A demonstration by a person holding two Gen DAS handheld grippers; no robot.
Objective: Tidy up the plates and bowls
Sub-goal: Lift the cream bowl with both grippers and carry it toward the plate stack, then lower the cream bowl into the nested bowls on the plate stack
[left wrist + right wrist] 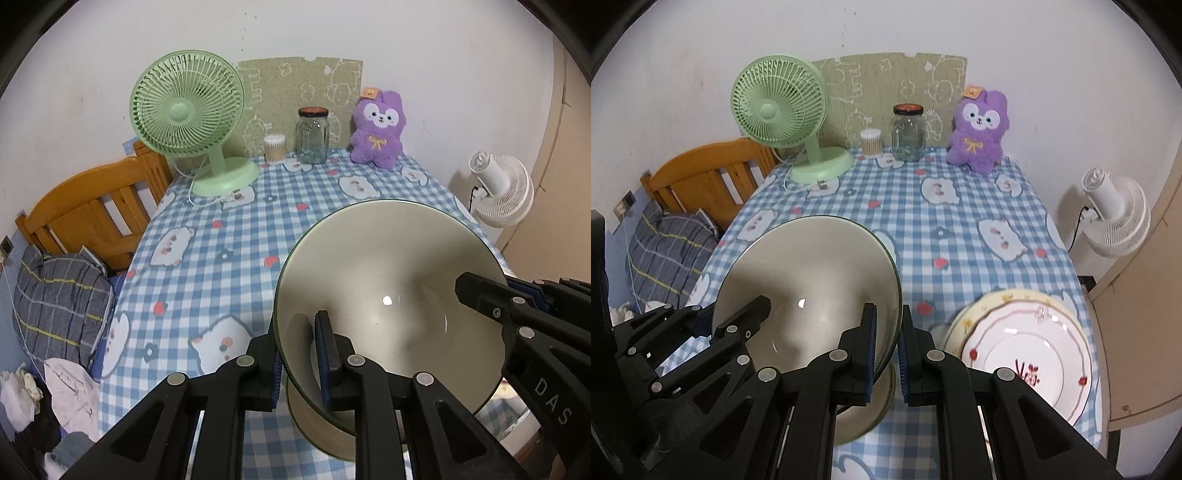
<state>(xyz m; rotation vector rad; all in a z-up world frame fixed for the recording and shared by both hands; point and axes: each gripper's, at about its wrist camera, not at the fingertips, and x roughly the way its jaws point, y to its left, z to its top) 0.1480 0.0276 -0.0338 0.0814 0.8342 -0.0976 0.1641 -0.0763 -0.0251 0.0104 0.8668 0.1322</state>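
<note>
A cream bowl [388, 266] with a dark green rim hangs tilted just above the blue checked tablecloth [207, 266], held from both sides. My left gripper [299, 354] is shut on its left rim, one blue pad inside and one outside. My right gripper [495, 286] clamps the opposite rim. In the right wrist view the bowl [812, 266] fills the lower left; my right gripper [886, 343] is shut on its right rim and my left gripper [727, 308] on the left rim. A white plate with a pink rim [1027, 354] lies on a yellow plate [975, 310] at the table's near right.
Along the table's back stand a green fan [184, 114], a cotton swab tub [275, 147], a glass jar [313, 134] and a purple plush [378, 127]. A wooden bed frame [92, 206] and pillow [59, 295] lie left; a white fan [1115, 218] stands right.
</note>
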